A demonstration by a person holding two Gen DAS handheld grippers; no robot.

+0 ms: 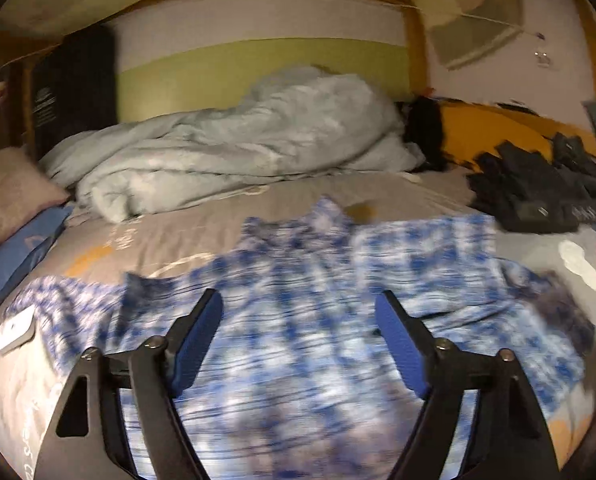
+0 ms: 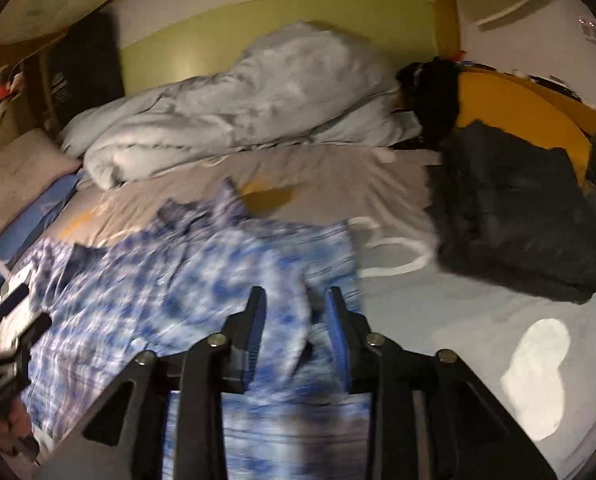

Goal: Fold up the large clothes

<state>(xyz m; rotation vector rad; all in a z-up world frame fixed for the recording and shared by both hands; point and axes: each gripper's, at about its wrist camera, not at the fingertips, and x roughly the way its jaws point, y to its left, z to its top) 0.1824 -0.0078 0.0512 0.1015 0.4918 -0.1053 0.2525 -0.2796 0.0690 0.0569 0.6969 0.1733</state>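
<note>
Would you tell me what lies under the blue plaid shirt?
The shirt lies spread on the grey bedsheet, which shows around it. What the sheet's print looks like beneath the shirt is hidden.

Black fingers (image 1: 202,320) (blue pads, silver screws).

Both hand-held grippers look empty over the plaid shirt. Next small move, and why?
Probably lower the right hand-held gripper onto the blue plaid shirt fold below it and close; its jaws are open, gripping nothing, and the shirt lies rumpled, unfolded on the bed.
</note>
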